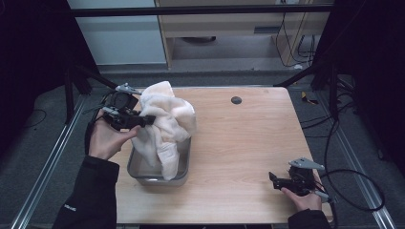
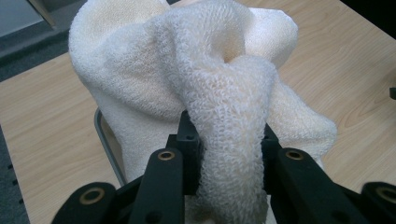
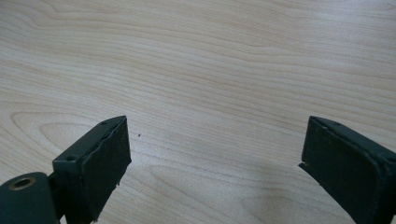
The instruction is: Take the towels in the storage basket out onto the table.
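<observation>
A cream towel [image 1: 165, 121] hangs bunched above a grey metal tray [image 1: 184, 175] at the table's left, its lower folds reaching into the tray. My left gripper [image 1: 149, 119] is shut on a fold of the towel [image 2: 224, 121], which runs down between the jaws in the left gripper view, held up over the tray rim [image 2: 105, 140]. My right gripper [image 1: 273, 179] rests low at the table's front right, open, with bare wood between its pads [image 3: 105, 168].
A small black round spot [image 1: 236, 100] lies on the wooden table [image 1: 239, 143] near its far edge. Cables trail on the floor to the right of the table. Metal rails run along both sides.
</observation>
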The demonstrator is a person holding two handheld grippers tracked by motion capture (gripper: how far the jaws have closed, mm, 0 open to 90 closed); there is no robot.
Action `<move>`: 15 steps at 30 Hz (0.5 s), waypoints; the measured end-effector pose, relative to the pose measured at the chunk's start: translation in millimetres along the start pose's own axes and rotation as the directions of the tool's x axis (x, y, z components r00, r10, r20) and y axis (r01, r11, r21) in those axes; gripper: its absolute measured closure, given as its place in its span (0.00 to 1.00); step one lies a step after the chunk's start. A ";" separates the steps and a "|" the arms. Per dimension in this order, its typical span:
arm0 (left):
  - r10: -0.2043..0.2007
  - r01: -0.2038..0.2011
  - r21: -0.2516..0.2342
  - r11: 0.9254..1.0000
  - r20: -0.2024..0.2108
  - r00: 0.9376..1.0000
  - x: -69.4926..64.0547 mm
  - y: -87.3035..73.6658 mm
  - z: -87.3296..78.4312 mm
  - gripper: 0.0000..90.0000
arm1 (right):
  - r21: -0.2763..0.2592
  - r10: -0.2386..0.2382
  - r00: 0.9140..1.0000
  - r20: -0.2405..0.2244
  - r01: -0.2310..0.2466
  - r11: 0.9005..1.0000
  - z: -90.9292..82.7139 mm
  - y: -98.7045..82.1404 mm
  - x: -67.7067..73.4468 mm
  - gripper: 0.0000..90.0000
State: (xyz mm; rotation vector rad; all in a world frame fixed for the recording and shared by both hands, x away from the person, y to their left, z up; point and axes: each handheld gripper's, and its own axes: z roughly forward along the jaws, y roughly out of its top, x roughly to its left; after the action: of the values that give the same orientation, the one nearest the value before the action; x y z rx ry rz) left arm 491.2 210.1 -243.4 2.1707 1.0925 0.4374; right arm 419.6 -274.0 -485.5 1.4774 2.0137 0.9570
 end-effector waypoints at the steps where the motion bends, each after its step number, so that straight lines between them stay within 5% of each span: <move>1: 0.001 -0.001 -0.006 1.000 0.003 1.000 -0.8 1.6 -2.7 0.79 | 0.000 0.000 1.000 0.000 0.000 1.000 0.0 0.0 -0.1 0.09; 15: 0.040 -0.040 -0.027 0.999 0.024 0.999 -12.4 17.7 -29.0 0.79 | -0.001 0.004 1.000 0.003 -0.004 1.000 -0.6 0.3 -0.5 0.09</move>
State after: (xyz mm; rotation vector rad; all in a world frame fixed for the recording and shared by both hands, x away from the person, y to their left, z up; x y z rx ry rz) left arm 478.1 204.3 -210.1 2.1726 1.0263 0.4399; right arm 419.5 -274.5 -484.9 1.4819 2.0087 0.9564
